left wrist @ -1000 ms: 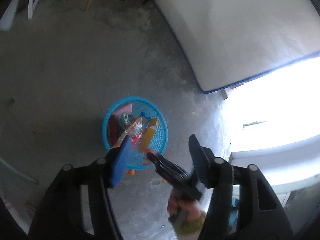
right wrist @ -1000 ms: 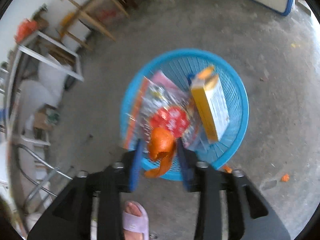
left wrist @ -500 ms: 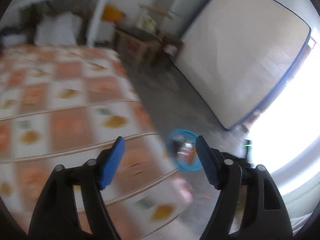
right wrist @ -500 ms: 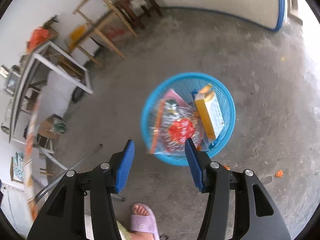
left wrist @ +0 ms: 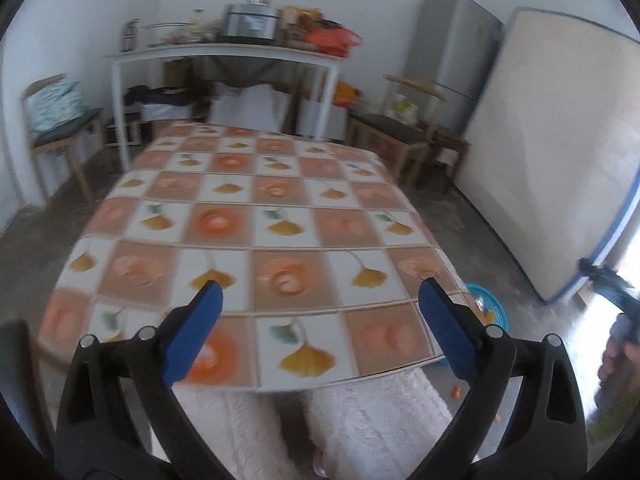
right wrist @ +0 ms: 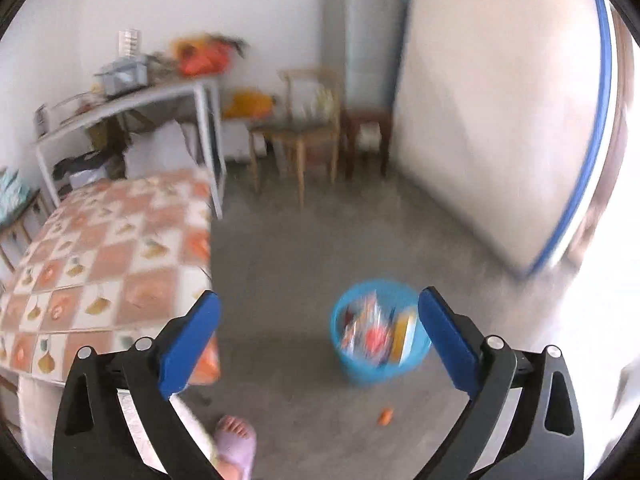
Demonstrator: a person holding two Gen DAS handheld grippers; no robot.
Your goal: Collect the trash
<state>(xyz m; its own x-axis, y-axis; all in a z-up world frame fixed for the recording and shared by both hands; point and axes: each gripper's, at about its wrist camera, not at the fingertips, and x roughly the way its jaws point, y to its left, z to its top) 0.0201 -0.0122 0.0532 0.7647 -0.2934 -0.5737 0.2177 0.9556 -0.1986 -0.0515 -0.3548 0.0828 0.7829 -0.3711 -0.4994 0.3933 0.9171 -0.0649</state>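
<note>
Left wrist: your left gripper [left wrist: 318, 330] had just been opening, empty, over a bare table [left wrist: 260, 216]. Right wrist: your right gripper [right wrist: 318, 330] likewise, nothing held; trash sat in the basket [right wrist: 376, 332]. Next, grab the floor scrap [right wrist: 385, 416].

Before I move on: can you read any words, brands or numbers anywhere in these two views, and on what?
None can be read.
Yellow box in the blue basket: any print on it is blurred away.
Wrappers in the basket: smeared colour only, no letters.
Grey appliance on the white shelf: a pale label, too small and soft to read.
Tablecloth: leaf and fruit pattern, no text.
</note>
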